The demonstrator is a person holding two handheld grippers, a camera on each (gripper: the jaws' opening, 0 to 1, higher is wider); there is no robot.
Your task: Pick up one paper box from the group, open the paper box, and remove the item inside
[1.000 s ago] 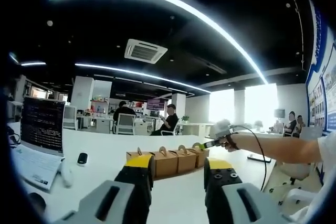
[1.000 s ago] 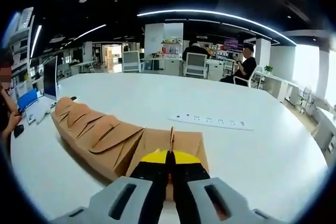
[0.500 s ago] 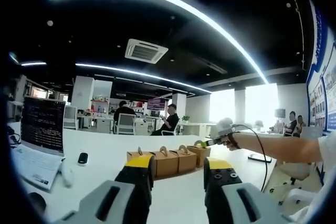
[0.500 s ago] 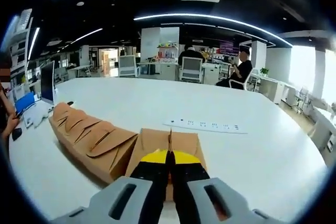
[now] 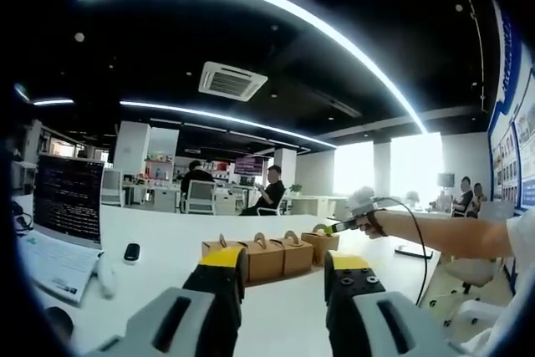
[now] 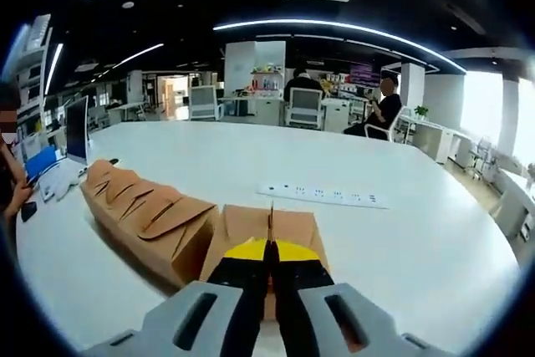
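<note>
A row of brown paper boxes with loop handles stands on the white table. In the left gripper view my left gripper is open, short of the row, nothing between its yellow tips. My right gripper comes in from the right on a person's arm, at the end box. In the right gripper view my right gripper is shut on the thin upright handle of that paper box. The box sits slightly apart from the other boxes to its left.
A laptop, a keyboard, a white mouse and a small black device lie at the table's left. A white power strip lies beyond the held box. Seated people and desks are far behind.
The right gripper has drawn the end box a little away from the row, opening a small gap, and lifted it slightly. The left gripper has stayed still and open.
</note>
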